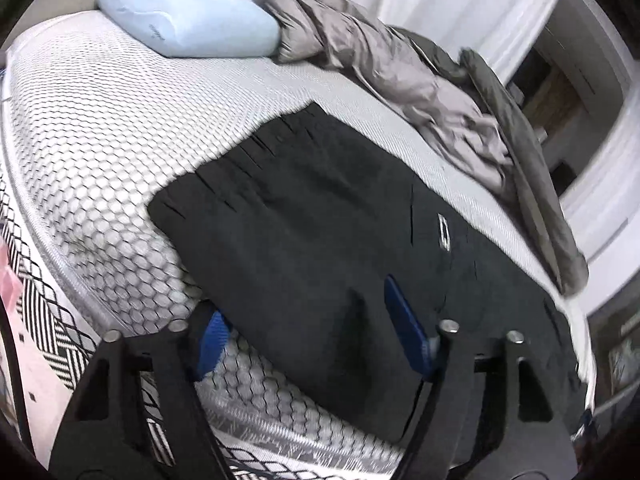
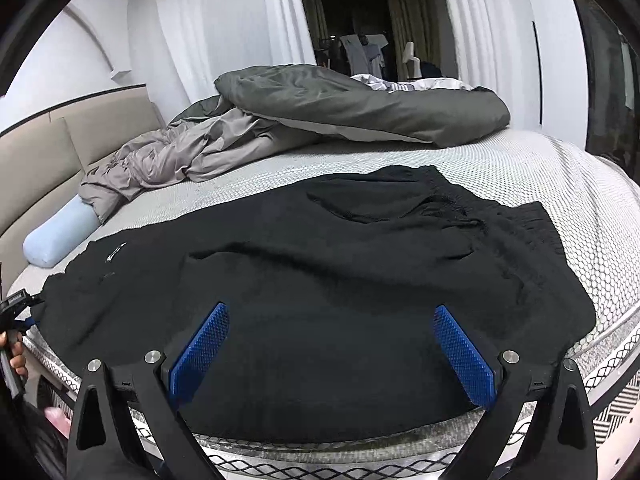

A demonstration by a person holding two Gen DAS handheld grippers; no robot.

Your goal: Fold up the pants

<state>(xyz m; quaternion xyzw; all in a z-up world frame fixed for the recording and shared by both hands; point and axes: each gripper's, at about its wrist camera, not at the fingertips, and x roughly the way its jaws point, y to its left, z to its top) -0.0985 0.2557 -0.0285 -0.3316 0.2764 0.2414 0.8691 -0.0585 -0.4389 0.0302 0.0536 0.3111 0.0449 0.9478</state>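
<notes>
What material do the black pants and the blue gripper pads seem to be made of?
Black pants: soft matte knit, perhaps fleece or cotton; it drapes in folds without shine.
Blue pads: probably moulded rubber or plastic; a fine raised grid texture covers them.

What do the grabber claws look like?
Both the left gripper and the right gripper have black angular arms with round silver pins at the joints. Their fingers are flat blue pads with a bumpy, dotted texture.

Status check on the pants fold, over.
Left gripper open, straddling pants edge. Right gripper open, over pants, no grip. Pants spread on mattress. Duvet behind, clear.
</notes>
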